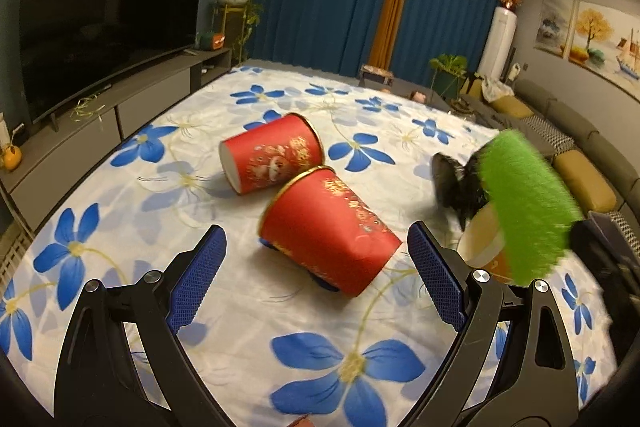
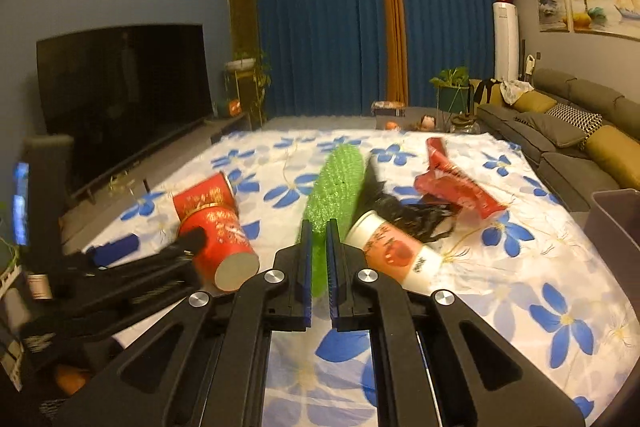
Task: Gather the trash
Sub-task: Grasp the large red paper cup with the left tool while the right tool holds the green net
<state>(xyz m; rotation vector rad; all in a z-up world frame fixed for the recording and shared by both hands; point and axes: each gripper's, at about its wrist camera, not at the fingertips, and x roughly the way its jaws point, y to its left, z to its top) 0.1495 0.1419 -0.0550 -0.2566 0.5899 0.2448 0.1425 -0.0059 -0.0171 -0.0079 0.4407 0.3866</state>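
Note:
Two red paper cups lie on their sides on the flowered cloth: a near cup (image 1: 328, 227) (image 2: 220, 235) and a far cup (image 1: 272, 155) (image 2: 204, 193). My left gripper (image 1: 316, 267) is open, its jaws either side of the near cup, not touching it. My right gripper (image 2: 319, 251) is shut on a green bubble-wrap sheet (image 2: 336, 187) (image 1: 524, 203) and holds it above the cloth. A white-and-red paper cup (image 2: 396, 251) (image 1: 484, 247), a black plastic bag (image 2: 404, 211) (image 1: 456, 187) and a red wrapper (image 2: 456, 183) lie to the right.
The flowered cloth (image 1: 312, 327) (image 2: 520, 287) covers the surface. A grey bin (image 2: 616, 219) stands at the right edge. A TV (image 1: 104, 15) on a low cabinet is to the left, a sofa (image 2: 560, 131) to the right, blue curtains (image 2: 320, 35) behind.

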